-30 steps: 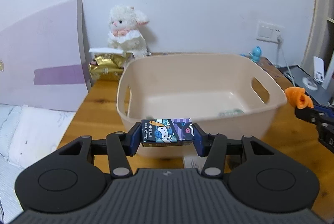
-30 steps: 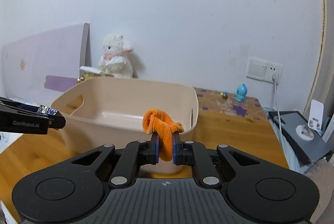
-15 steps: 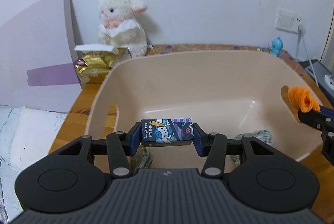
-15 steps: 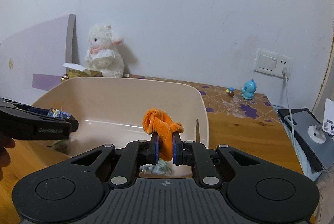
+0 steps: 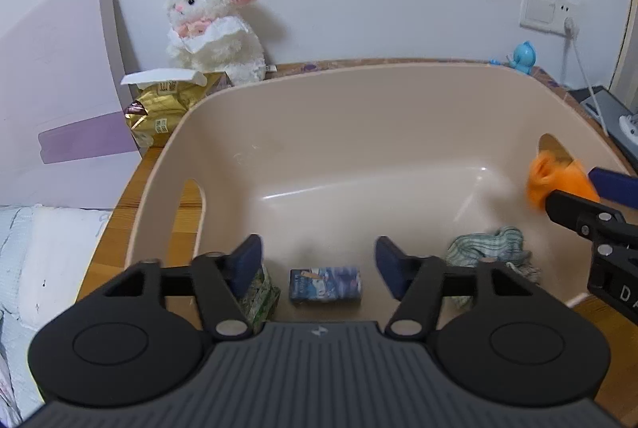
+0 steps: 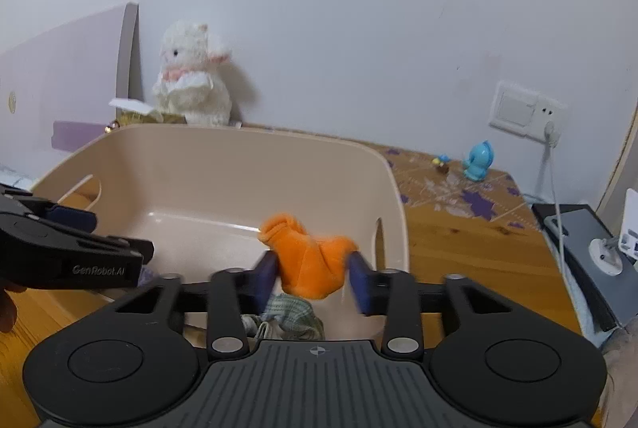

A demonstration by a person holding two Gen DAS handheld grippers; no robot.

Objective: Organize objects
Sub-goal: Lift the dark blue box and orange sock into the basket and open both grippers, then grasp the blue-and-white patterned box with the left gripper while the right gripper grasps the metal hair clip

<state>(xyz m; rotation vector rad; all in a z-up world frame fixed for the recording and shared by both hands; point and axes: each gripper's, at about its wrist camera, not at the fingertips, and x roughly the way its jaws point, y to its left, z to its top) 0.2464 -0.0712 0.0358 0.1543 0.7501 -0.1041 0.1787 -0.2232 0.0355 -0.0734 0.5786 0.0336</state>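
Note:
A beige plastic bin [image 5: 359, 67] [image 6: 259, 135] stands on the wooden desk. My left gripper [image 5: 319, 262] [image 6: 121, 236] hangs open over the bin's near left part. Below it a small cartoon-printed box [image 5: 325, 286] lies on the bin floor, beside a green carton [image 5: 261, 298]. A striped cloth [image 5: 494, 252] [image 6: 291, 316] lies at the bin's near right. My right gripper [image 6: 313, 280] [image 5: 590, 193] is over the right side of the bin, its jaws spread wide. An orange cloth [image 6: 311, 264] [image 5: 554, 181] still sits loosely between them.
A white plush rabbit [image 5: 211, 25] and a gold packet [image 5: 167, 105] stand behind the bin by a purple board [image 5: 60, 89]. A blue figurine [image 6: 478, 159], a wall socket with cable [image 6: 526, 111] and a dark flat device [image 6: 578, 228] are at the right. Bedding [image 5: 48, 256] lies left of the desk.
Both grippers moved forward over the bin. The left one opened and the cartoon box fell to the bin floor. The right jaws spread apart around the orange cloth.

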